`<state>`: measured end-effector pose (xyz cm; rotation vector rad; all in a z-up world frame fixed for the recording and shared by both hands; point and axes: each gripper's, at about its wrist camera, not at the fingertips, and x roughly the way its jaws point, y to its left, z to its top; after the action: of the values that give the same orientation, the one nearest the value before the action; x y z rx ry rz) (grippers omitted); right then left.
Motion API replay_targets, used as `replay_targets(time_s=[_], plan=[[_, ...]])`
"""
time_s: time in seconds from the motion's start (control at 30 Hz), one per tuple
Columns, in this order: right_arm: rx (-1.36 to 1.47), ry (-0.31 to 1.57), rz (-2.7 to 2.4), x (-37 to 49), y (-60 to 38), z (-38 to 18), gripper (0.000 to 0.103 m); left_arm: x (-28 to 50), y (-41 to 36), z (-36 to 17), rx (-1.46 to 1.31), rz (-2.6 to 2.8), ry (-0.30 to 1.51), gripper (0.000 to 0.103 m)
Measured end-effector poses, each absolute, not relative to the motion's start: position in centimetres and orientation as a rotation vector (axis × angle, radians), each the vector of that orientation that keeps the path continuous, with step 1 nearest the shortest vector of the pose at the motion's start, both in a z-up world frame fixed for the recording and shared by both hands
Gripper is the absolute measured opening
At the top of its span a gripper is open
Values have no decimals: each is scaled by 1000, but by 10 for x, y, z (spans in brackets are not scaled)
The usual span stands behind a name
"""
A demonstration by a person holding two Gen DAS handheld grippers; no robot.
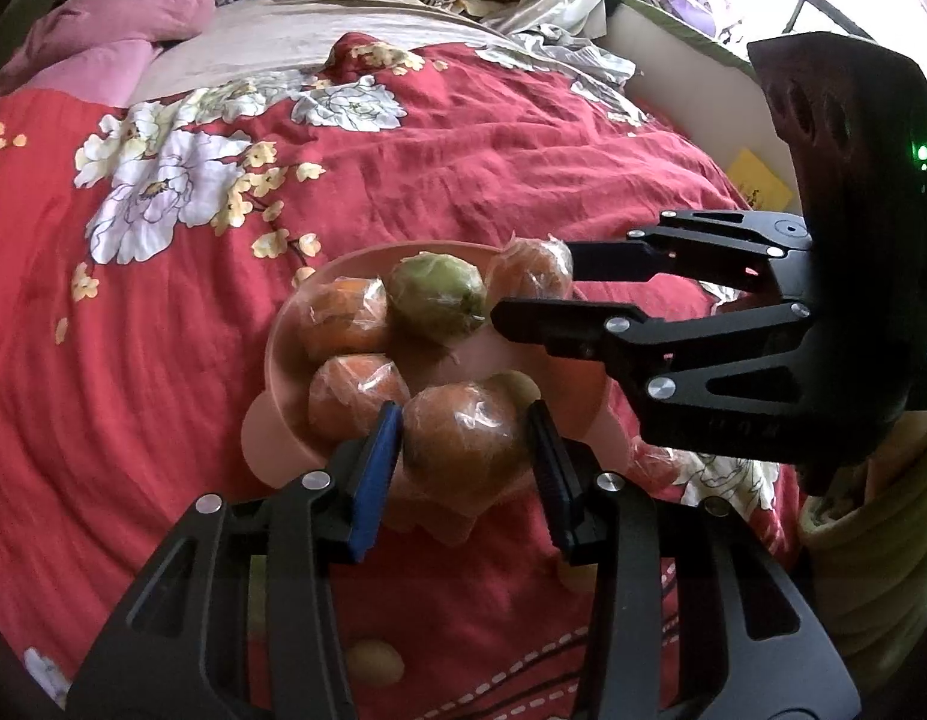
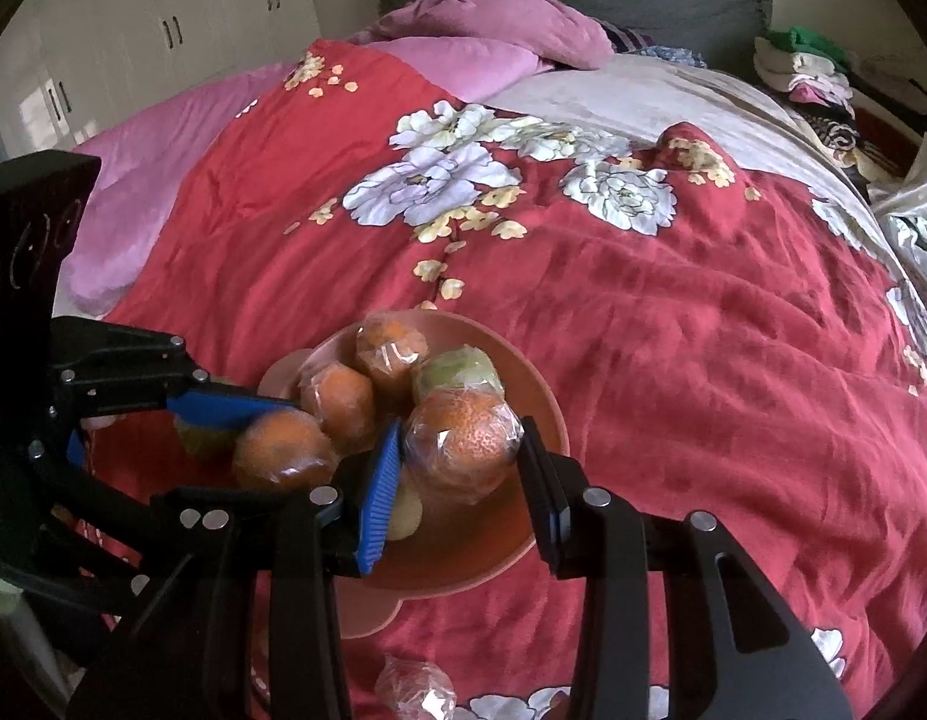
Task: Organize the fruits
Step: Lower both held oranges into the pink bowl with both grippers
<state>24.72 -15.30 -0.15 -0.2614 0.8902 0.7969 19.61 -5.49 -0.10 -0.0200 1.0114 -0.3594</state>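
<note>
Both wrist views are fisheye; the near edges are filled by black gripper linkages that cut off the quilt below. Left gripper (image 1: 463, 420): jaws part-closed on a wrapped orange (image 1: 460, 441) at the near rim of the pink bowl (image 1: 277, 360); both pads touch its film. A pale fruit (image 1: 517, 387) behind it is mostly hidden. Right gripper (image 2: 460, 441): jaws likewise closed on a second wrapped orange (image 2: 463, 444), held over the bowl; the blue pad (image 2: 382, 492) meets the wrap, and the far pad appears to as well. In the left view the right gripper's load is hidden behind its fingers. Below it a pale fruit (image 2: 406, 510) is largely covered. Further into the bowl lie three more wrapped oranges (image 1: 346, 321) and a green fruit (image 1: 436, 297), all under glare from the film. Loose on the red floral quilt (image 1: 403, 150), nearest the cameras: a wrapped fruit (image 2: 415, 690), cut by the frame edge, and a small yellowish one (image 1: 376, 663), blurred. Farthest: pink pillows (image 2: 493, 30) and a clothes pile (image 2: 805, 66), indistinct.
</note>
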Motion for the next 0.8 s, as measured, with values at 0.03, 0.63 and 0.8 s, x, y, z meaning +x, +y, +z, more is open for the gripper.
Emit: replay_targets(time_s=[0.03, 0.63, 0.8], plan=[[-262, 891, 797, 247, -152, -2, 37, 196, -55, -1, -19, -358, 1010, 35], [-275, 914, 801, 248, -149, -9, 38, 195, -55, 1, -9, -358, 1004, 35], [-269, 921, 801, 249, -150, -10, 38, 195, -54, 1, -9, -357, 1003, 35]])
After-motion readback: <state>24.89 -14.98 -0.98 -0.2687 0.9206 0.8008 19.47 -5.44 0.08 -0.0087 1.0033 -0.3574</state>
